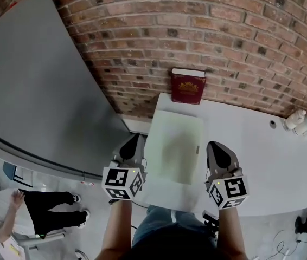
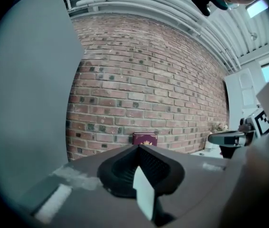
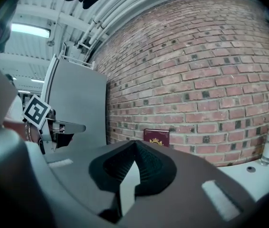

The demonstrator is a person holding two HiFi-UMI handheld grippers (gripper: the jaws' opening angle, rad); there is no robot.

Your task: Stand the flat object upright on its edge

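- A dark red hardcover book with a gold emblem (image 1: 187, 88) is seen standing upright on its edge at the far side of the white bench (image 1: 262, 156), close against the red brick wall (image 1: 224, 31); whether it touches the wall cannot be told
- Its emblem cover is turned towards the grippers and its pale top edge is turned up; its long axis appears to run up and down; the same cover is seen in the left gripper view (image 2: 145, 139) and the right gripper view (image 3: 156, 137)
- The book is well apart from both grippers, beyond them and roughly midway between their lines; a pale green rectangular mat (image 1: 175, 145) lies flat on the bench between book and grippers
- The left gripper (image 1: 133, 145) is held at the mat's left edge; its jaws are closed together with nothing gripped (image 2: 139, 156)
- The right gripper (image 1: 217, 149) is held at the mat's right edge; its jaws are likewise closed and empty (image 3: 135, 151)
- White bottles (image 1: 302, 122) are seen at the bench's far right corner; a large grey panel (image 1: 29, 80) stands on the left
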